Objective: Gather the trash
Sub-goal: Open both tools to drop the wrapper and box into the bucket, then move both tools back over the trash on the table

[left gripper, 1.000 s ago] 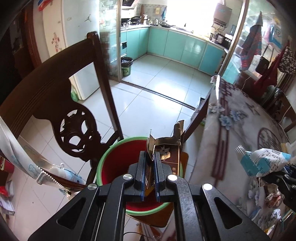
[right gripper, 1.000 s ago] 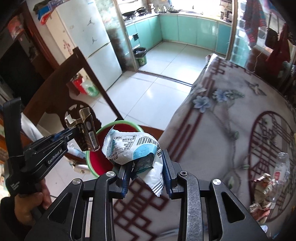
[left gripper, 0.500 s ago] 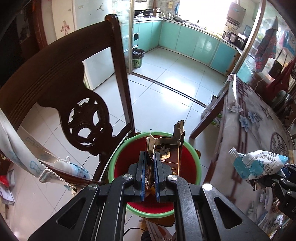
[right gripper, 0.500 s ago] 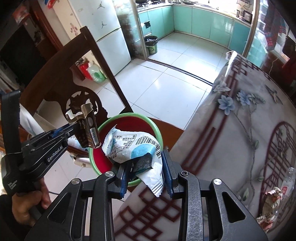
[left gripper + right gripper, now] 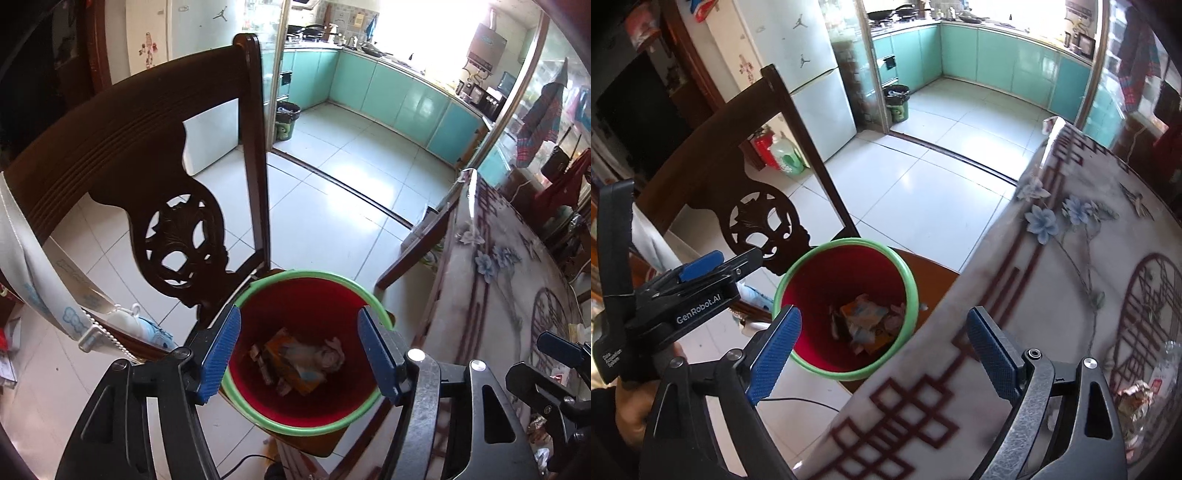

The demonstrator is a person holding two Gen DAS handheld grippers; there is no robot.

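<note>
A red bin with a green rim [image 5: 343,280] stands on a wooden chair seat beside the table; it also shows in the right wrist view [image 5: 910,280]. Trash lies in its bottom [image 5: 299,360]: an orange carton, a blue-white wrapper and crumpled scraps, also seen from the right [image 5: 866,323]. My left gripper [image 5: 299,350] is open and empty right above the bin. My right gripper [image 5: 884,347] is open and empty, over the bin's near rim and the table edge. A crumpled wrapper [image 5: 1134,400] and a clear plastic bottle [image 5: 1165,373] lie on the table at right.
A dark carved chair back [image 5: 166,192] rises left of the bin, with a white strap [image 5: 33,258] hung on it. The table with a flowered cloth [image 5: 1052,295] fills the right side. White tiled floor [image 5: 332,206] leads to a kitchen with a small bin [image 5: 286,122].
Both grippers opened. The brown carton left my left gripper and the blue-white wrapper left my right gripper; both now lie in the bin. The left gripper moved over the bin.
</note>
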